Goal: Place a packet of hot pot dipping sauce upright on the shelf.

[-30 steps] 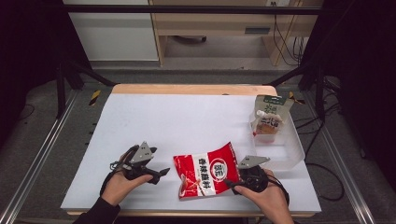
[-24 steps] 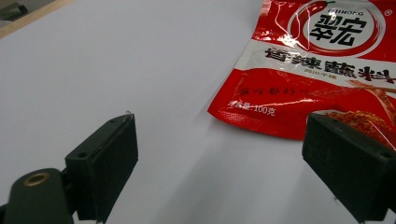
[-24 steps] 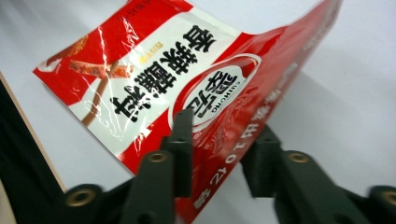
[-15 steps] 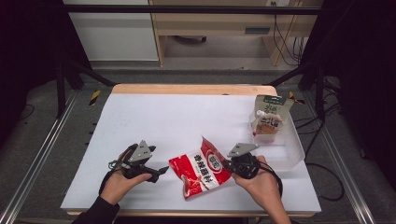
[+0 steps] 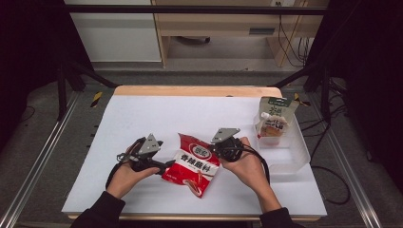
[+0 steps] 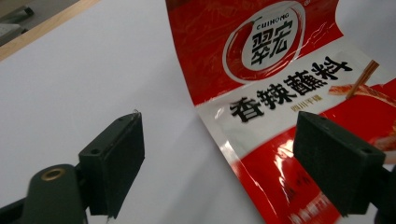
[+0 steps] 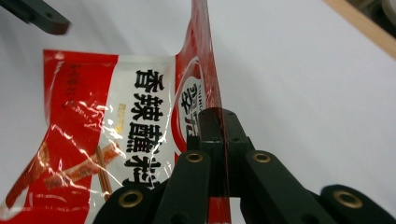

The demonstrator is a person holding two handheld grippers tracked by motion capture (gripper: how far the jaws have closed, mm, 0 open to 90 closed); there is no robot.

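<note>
A red and white seasoning pouch point(image 5: 192, 164) lies near the front middle of the white table point(image 5: 190, 114), with its right edge lifted. My right gripper point(image 5: 215, 151) is shut on that raised edge, and the film stands pinched between its jaws point(image 7: 218, 126) above the pouch's printed face point(image 7: 140, 116). My left gripper point(image 5: 166, 166) sits at the pouch's left side. It is open, though its jaws have just been closing a little. In the left gripper view point(image 6: 219, 140) the pouch's edge point(image 6: 280, 70) lies in the gap, and no pad touches it.
A clear plastic bin point(image 5: 294, 156) stands at the right of the table and holds an upright carton point(image 5: 275, 109) and a small spouted pouch point(image 5: 272, 128). The table's wooden far edge point(image 5: 190, 90) runs along the back. The front edge is close under both hands.
My right gripper has closed on the pouch's edge and moved left and away from the person. The pouch has turned and slid towards the left gripper. The left hand has stayed put.
</note>
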